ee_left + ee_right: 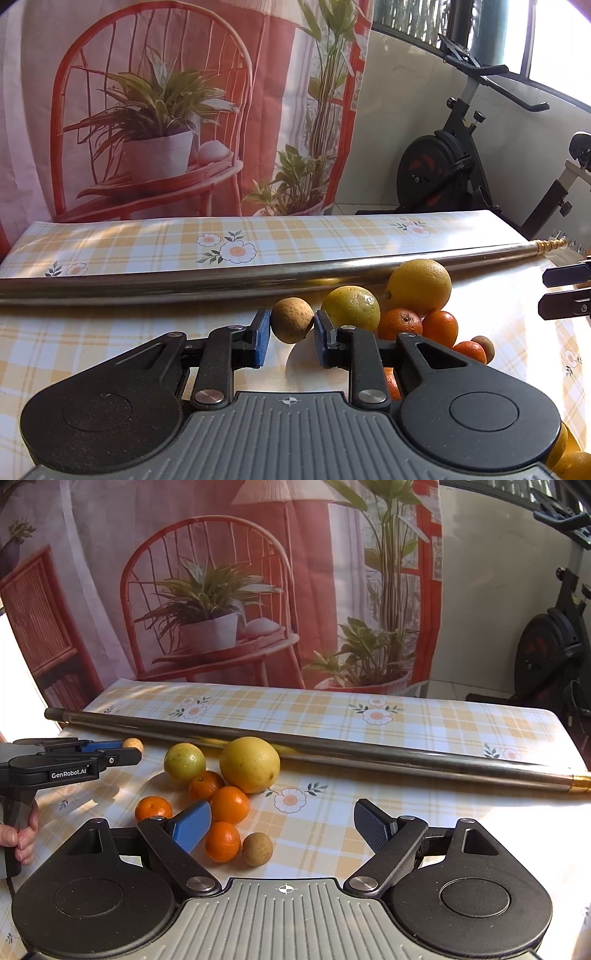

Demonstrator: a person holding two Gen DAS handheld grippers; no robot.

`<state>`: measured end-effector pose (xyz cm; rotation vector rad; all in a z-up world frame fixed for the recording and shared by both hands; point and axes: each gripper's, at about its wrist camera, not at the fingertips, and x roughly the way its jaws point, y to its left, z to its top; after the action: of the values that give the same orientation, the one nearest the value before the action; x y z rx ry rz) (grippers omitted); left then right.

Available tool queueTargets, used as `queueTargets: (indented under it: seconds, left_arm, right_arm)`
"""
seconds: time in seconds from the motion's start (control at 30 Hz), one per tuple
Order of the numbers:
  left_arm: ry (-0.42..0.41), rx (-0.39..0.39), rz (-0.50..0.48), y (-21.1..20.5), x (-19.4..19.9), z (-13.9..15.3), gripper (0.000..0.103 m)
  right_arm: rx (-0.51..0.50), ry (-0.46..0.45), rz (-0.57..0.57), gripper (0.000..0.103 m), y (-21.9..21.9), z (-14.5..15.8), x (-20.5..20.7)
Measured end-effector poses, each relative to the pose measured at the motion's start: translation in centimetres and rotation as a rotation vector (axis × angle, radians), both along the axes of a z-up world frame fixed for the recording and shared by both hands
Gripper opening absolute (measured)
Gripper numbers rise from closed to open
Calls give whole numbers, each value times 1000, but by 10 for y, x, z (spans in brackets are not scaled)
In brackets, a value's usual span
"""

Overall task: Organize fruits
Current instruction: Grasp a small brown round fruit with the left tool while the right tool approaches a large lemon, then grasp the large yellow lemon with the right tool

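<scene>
Brown fruit [292,320] is pinched by the left gripper [291,338], while the right gripper [282,827] is held spread wide near the oranges [229,805].

Printed curtain [177,110] behind plaid-clothed table [332,232]; exercise bike [450,166], sunlit window [554,37]

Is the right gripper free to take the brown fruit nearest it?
Probably yes. The right gripper is open, and the brown fruit lies just ahead between its fingers. A small orange touches its left side, so the blue pad may nudge that.
</scene>
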<state>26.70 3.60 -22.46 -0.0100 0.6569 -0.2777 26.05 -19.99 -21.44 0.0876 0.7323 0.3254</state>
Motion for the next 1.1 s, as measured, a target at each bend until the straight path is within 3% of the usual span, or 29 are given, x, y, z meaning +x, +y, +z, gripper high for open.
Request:
queueTargets:
  seconds: [0.2,0.47,0.73,0.93,1.1]
  left_arm:
    - [-38,-39,28,4,-30,19,27]
    - [-73,-34,20,-2,-54,32,27]
    - [-75,-51,17,0,-61,30,27]
    - [-74,-55,13,1,-64,28,27]
    - [-70,-54,17,3,-64,27,27]
  right_arm:
    - [2,-30,50,79,14,2,16]
    - [16,-33,76,74,35,-10,51]
    - [41,14,62,74,47,-29,76]
    - [161,66,0,72,36,-43,91]
    - [178,112,-10,68,35,-52,100]
